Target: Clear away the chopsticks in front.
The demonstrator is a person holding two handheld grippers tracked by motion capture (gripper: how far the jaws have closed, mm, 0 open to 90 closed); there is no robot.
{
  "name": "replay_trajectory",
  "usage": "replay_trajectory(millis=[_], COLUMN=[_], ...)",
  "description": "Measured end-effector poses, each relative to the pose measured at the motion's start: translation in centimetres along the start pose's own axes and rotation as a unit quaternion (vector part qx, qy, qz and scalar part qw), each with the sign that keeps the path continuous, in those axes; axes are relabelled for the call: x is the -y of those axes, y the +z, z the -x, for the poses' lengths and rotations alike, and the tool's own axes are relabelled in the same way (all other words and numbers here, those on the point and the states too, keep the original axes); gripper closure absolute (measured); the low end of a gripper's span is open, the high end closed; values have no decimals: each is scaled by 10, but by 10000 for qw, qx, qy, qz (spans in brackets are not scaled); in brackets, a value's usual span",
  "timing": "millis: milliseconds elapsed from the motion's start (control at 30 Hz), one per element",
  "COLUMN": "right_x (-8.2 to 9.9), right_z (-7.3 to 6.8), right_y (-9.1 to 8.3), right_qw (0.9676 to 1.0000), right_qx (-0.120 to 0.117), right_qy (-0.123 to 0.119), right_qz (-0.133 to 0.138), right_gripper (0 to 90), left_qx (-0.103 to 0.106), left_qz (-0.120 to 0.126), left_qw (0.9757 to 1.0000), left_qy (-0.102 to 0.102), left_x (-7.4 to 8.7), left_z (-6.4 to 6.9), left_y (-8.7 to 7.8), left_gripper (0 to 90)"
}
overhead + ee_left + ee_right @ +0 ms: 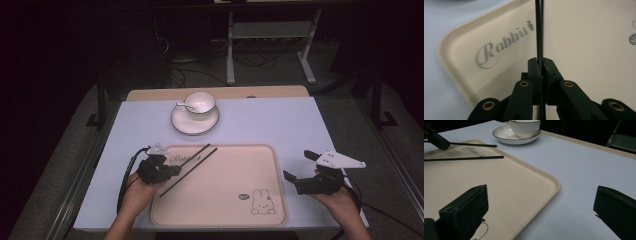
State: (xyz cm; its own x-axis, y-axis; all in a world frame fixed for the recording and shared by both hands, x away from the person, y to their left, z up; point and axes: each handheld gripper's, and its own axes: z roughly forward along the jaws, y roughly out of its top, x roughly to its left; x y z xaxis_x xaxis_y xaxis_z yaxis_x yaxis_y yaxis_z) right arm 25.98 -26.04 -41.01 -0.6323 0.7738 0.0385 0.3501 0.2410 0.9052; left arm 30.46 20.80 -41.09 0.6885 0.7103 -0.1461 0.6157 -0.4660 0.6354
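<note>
The left gripper (172,169) sits over the near-left part of the beige tray (260,160), its jaws pressed together on 1 black chopstick (539,30); in the left gripper view the thin rod runs straight up from between the 2 closed pads, above the tray's "Rabbit" lettering (501,43). In the high view 2 chopsticks lie slanted over the tray's left half: the pinched one (196,153) points toward the far right from the gripper, while the second chopstick (192,170) runs just beside it, from the tray's far edge down toward its near left. The right gripper (296,167) is held at the tray's right edge, well apart from both sticks, jaws spread wide with nothing between them; its own view shows the tray's corner and the pale tabletop (584,170) between its 2 black jaws. Beyond the tray, a white cup (200,103) stands on a saucer (182,125) with a small spoon (184,106) resting in it.
</note>
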Motion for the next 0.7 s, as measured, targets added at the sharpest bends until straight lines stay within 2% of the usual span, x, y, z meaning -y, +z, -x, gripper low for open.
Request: replay_trajectory(millis=[133,267,500,700], right_x=[0,0,0,0], right_z=[0,1,0,0], right_y=[0,0,0,0], right_qw=[10000,10000,10000,10000], right_qx=[3,10,3,3], right_qy=[-10,-6,-16,-16], right_qz=[-12,-13,-21,-20], right_gripper=[0,0,0,0], left_qx=[30,2,-89,-78], left_qz=[-178,-261,-263,-398], left_qw=[9997,9994,9994,9989], left_qy=[175,234,195,235], left_x=[-2,-2,-2,-1], left_z=[10,13,14,16], left_y=[12,19,23,29], left_gripper=[851,851,850,842])
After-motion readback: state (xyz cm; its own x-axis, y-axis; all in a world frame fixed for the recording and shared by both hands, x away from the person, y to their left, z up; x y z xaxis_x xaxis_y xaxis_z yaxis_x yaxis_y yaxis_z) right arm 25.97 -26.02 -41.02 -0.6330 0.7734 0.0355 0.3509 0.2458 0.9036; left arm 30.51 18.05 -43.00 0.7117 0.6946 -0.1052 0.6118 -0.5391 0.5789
